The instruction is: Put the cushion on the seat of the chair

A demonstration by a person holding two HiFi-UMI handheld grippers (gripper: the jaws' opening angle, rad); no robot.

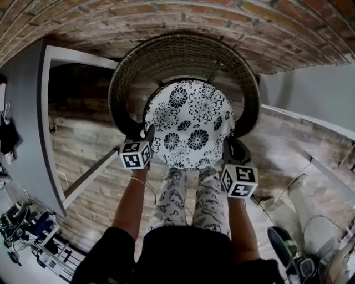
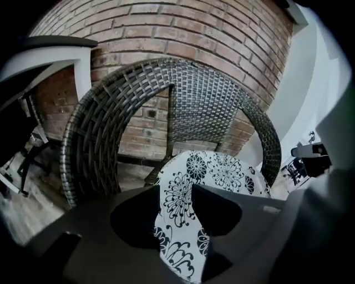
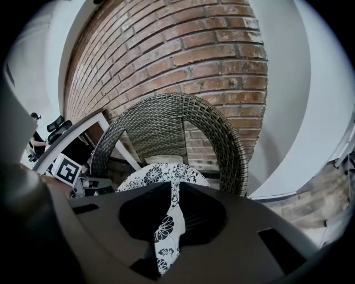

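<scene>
A round white cushion (image 1: 191,125) with black flowers lies in the bowl of a dark wicker chair (image 1: 183,52), over the seat and leaning toward the backrest. My left gripper (image 1: 145,133) is at the cushion's left edge. In the left gripper view its jaws stand apart, and the cushion (image 2: 222,172) shows in the gap of the left gripper (image 2: 176,191) without being pinched. My right gripper (image 1: 232,145) is at the cushion's right edge. In the right gripper view the right gripper (image 3: 173,188) is shut on the thin rim of the cushion (image 3: 161,175).
A curved brick wall (image 1: 166,16) stands close behind the chair. A white frame (image 1: 50,122) runs down the left side over the wooden floor (image 1: 89,161). The person's patterned trouser legs (image 1: 191,199) stand just before the chair. Clutter lies at the bottom left (image 1: 28,227) and bottom right (image 1: 299,244).
</scene>
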